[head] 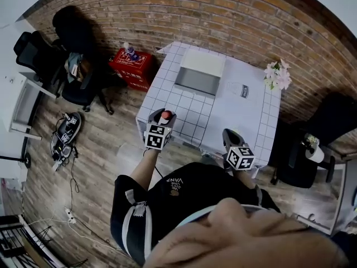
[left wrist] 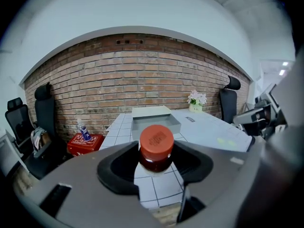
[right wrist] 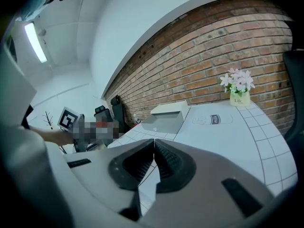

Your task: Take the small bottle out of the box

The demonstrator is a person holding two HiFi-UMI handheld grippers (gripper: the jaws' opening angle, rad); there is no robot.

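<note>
Left gripper (head: 162, 120): jaws stand wide and the pads are clamped on the small bottle (left wrist: 156, 146) from both sides. The bottle has a red cap and dark red contents. It is out of the box (head: 198, 73), in the air over the near left part of the white tiled table (head: 245, 113), close to the table's near edge. In the left gripper view, tiles and a strip of wood floor show under it.

Bottle axis: roughly upright, cap end up and tipped back toward the gripper's camera, so the round top face of the cap shows almost full on. The body runs down and away. The jaws hide its lower end.

The box is open, with a grey inside, and lies flat on the table at about 1 o'clock from the bottle in the head view, well apart from it. In the left gripper view it is straight ahead at 12 o'clock, behind the cap.

Right gripper (right wrist: 153, 148): jaws pressed together, ribbed pads touching, nothing between them. In the head view it is over the near edge of the table, at 3 o'clock from the left gripper and apart from it.

Other things:
- A flower pot (head: 277, 76) sits near the far right table corner, at 3 o'clock from the box.
- A red case (head: 131, 67) is on the floor by the brick wall, at 9 o'clock from the box.
</note>
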